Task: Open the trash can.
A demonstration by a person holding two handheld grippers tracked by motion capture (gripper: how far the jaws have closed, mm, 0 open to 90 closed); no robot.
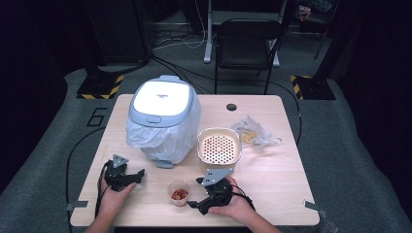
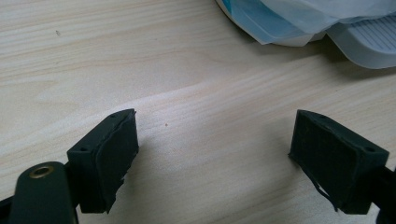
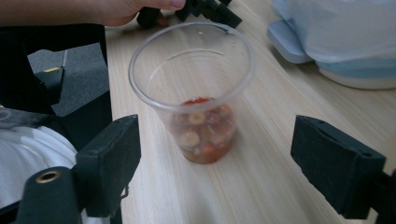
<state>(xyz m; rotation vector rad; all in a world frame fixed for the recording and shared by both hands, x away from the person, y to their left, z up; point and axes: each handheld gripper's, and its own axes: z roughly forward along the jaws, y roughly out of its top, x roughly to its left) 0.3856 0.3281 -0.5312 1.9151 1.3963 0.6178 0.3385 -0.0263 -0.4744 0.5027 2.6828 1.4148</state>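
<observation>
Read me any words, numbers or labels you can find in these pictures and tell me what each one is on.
"6": a large pale numeral on the grey floor mat, left of the table.
Small dark print on the white lid of the bin: too small and blurred to read.
Clear plastic cup, perforated basket, crumpled plastic bag: no readable text.

Clear plastic cup [image 3: 192,88] upright on table, red-and-pale food inside
</observation>
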